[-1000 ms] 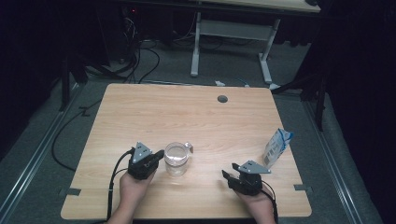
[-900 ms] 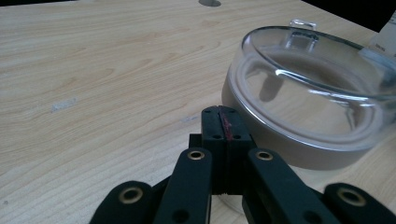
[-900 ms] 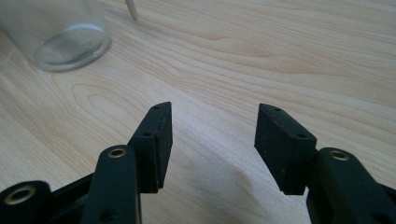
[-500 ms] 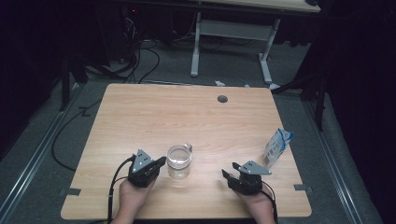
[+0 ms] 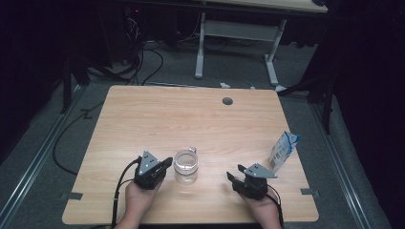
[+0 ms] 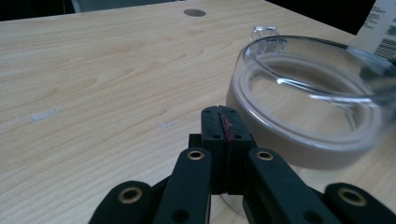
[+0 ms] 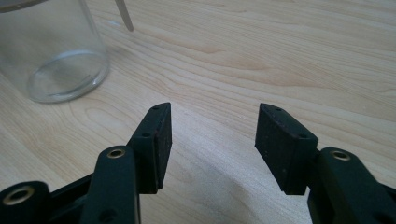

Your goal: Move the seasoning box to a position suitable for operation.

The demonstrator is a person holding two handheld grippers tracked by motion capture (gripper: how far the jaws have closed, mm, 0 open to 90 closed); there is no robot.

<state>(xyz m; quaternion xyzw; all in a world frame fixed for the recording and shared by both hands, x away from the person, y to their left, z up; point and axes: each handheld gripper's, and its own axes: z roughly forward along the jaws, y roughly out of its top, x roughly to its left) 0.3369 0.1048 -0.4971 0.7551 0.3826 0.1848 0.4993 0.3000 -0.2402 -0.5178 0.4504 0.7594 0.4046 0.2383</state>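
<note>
The glass mug (image 5: 186,166) has slid a little nearer, pushed by the tight-shut, empty left gripper (image 5: 165,162), while the right gripper (image 5: 233,177) waits half open, empty.

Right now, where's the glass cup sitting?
In the high view the glass cup stands upright near the table's front edge, left of centre, just right of the shut left gripper, with the open right gripper farther to its right.

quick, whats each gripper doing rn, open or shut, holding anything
left gripper: shut, holding nothing, beside the glass jar.
right gripper: open, holding nothing, over the bare table.
</note>
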